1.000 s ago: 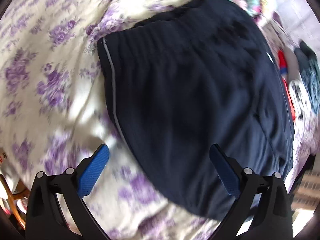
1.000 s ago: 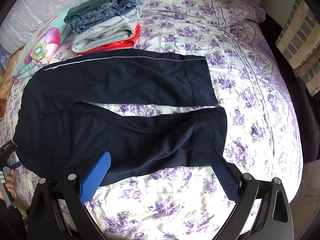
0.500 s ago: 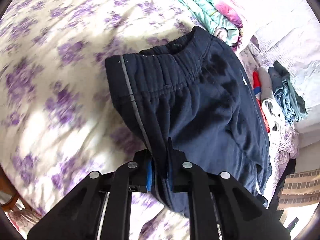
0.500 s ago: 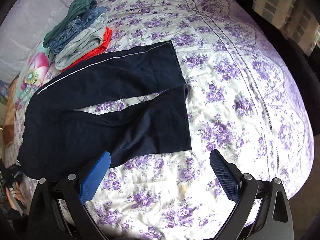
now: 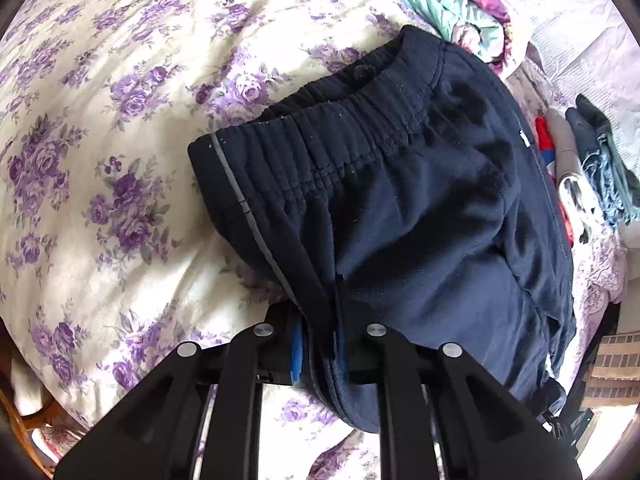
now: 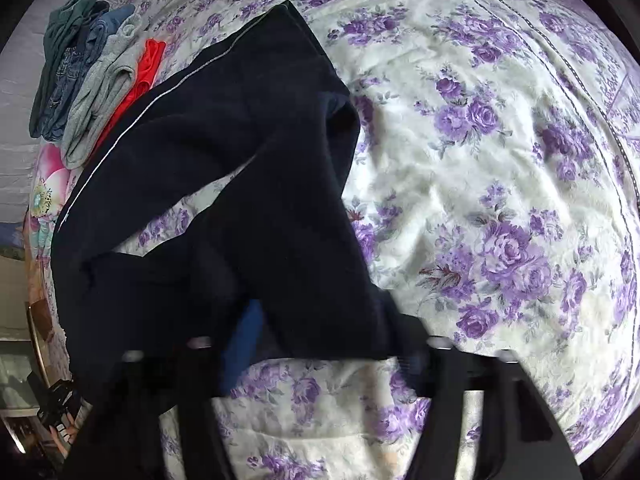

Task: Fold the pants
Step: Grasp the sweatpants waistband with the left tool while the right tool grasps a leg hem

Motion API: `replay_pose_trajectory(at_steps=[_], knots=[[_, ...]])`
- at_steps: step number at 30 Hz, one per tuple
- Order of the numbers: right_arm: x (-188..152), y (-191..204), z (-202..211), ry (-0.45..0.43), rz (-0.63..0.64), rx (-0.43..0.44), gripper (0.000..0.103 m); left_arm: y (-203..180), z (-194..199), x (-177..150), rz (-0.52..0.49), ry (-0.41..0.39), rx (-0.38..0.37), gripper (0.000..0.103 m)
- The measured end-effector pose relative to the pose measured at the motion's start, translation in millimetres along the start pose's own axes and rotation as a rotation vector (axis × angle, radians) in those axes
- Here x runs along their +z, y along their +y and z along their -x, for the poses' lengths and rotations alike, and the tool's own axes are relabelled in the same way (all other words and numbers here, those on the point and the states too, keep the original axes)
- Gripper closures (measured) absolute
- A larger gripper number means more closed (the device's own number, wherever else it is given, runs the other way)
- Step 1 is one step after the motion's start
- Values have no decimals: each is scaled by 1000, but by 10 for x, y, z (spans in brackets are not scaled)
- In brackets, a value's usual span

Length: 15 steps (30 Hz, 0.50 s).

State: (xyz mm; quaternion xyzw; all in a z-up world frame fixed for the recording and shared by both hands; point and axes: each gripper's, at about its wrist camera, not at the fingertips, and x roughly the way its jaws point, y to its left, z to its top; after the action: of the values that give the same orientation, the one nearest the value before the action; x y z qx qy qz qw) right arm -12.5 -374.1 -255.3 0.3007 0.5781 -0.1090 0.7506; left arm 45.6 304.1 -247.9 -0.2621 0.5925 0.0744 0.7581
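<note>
On the purple-flowered bedspread [image 6: 500, 152], navy sweatpants [image 5: 420, 220] lie spread while the left gripper [image 5: 318, 350] clamps their hip seam and the blurred right gripper [image 6: 316, 356], grip unclear, meets the near leg hem, so the lengthwise fold seems starting, needing both lifted across together.

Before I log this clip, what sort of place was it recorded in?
Most likely a bedroom. The navy pants lie on a bed with a purple-rose floral bedspread, a stack of folded clothes sits at its far side, and a flower-print pillow lies past the waistband.
</note>
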Motion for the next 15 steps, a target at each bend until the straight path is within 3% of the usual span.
replay_pose_trajectory(at_steps=[1, 2, 11, 15], knots=[[-3, 14, 23, 3, 3, 24, 83, -35, -36, 1, -7, -1, 9, 91], [2, 24, 63, 3, 4, 41, 89, -63, -53, 2, -13, -4, 19, 91], [-117, -277, 850, 18, -18, -19, 91, -92, 327, -220, 0, -68, -14, 92], [-276, -522, 712, 21, -7, -200, 99, 44, 321, -301, 36, -50, -2, 92]])
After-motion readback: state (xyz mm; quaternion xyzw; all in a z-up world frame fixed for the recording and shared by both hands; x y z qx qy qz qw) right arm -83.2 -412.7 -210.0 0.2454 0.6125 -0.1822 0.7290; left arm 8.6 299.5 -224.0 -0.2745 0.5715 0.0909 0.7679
